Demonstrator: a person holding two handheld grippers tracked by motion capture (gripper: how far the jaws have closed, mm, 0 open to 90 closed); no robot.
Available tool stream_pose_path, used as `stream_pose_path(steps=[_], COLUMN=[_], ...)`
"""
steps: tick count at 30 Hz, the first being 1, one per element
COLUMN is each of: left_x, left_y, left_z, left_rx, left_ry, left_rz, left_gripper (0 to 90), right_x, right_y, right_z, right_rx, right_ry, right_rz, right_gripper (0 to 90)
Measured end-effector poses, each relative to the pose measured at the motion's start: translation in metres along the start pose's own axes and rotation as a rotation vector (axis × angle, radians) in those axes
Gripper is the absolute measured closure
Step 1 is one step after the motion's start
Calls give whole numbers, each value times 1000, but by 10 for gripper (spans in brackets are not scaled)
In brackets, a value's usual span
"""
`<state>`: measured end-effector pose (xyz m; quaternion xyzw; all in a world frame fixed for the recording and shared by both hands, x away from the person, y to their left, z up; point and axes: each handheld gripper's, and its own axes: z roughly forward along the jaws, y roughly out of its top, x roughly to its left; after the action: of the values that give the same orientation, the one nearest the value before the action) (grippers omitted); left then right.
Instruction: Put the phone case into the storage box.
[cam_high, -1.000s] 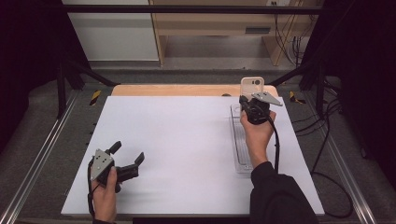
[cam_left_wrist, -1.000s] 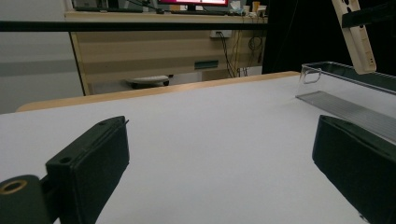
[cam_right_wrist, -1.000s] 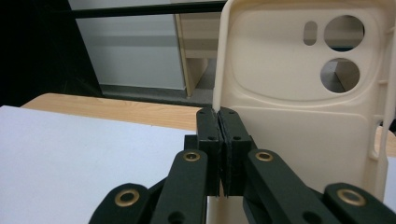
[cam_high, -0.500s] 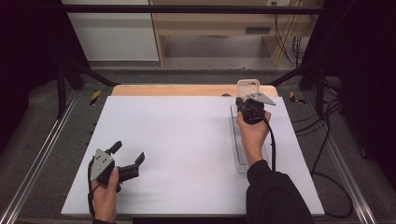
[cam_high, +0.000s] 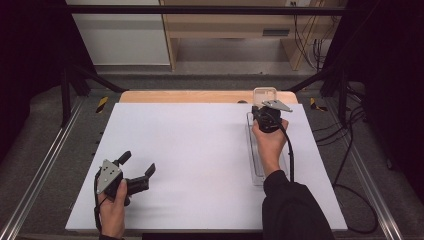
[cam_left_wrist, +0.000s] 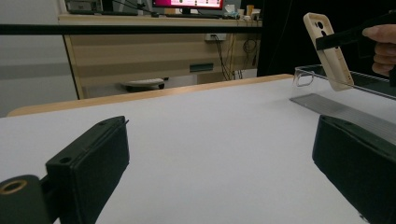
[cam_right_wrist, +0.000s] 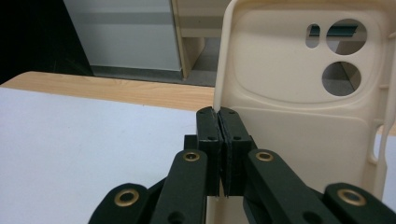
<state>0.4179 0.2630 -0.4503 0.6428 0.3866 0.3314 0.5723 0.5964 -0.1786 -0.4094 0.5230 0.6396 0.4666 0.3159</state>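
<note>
The light is even and soft, coming from above, and the white rectangular table sheet (cam_high: 200, 150) looks bright with almost no glare. Only a faint shadow lies under the left black two-jaw gripper (cam_high: 136, 168). Beyond the table, both sides are very dark. In the right gripper view the black jaws near the lens are a little soft, while the cream plastic phone case (cam_right_wrist: 299, 107) between them is sharp. The clear plastic tray (cam_left_wrist: 345, 88) gives small reflections.

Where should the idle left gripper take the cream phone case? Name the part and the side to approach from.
Take the phone case by its free long side wall, away from the edge the right gripper pinches. It hangs tilted above the clear tray, open side toward the person, so the left gripper should probably approach level, one jaw inside the shell.
</note>
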Motion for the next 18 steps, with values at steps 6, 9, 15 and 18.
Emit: stream_pose_path(steps=[6, 9, 15, 18], left_x=[0, 0, 0, 0], left_y=[0, 0, 0, 0], left_z=[0, 0, 0, 0], left_rx=[-1, -1, 0, -3], left_ry=[1, 0, 1, 1], left_rz=[-1, 0, -1, -4], left_gripper=[36, 36, 36, 36], right_x=[-1, -2, -2, -3], right_y=[-2, -3, -4, -4], right_z=[3, 4, 6, 7], right_rx=[15, 20, 29, 34], right_ry=[1, 1, 2, 2], right_rz=[2, 0, 1, 1], right_gripper=[883, 882, 882, 882])
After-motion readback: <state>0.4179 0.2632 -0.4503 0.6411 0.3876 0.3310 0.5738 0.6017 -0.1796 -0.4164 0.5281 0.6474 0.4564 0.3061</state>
